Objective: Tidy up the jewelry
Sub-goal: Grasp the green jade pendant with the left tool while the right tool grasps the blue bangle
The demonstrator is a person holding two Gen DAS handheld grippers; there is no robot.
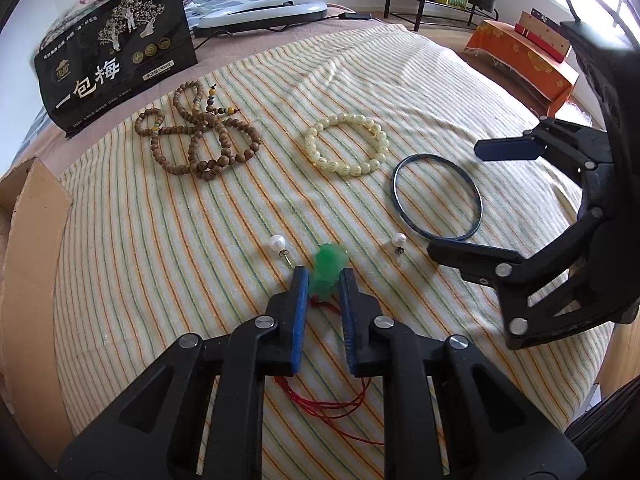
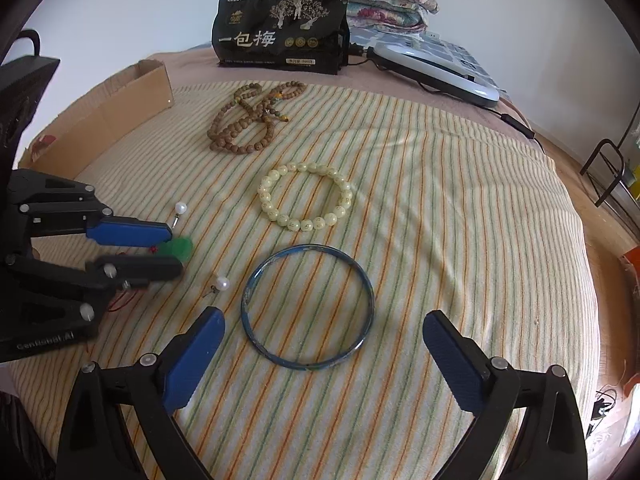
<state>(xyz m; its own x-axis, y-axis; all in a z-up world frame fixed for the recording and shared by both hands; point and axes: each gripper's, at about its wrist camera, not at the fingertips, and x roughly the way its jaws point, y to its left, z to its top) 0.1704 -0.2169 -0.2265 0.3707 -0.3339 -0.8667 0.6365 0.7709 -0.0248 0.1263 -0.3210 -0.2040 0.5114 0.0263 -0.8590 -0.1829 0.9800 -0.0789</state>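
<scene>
A black bag stands at the far end of the bed, at about twelve o'clock from the right gripper's camera. Big white letters on it say 一包梅. The small lines of print above and below them are too tiny to read. At about nine o'clock, the left gripper has pale letters low on its body that look like "GenRobot.AI".
</scene>
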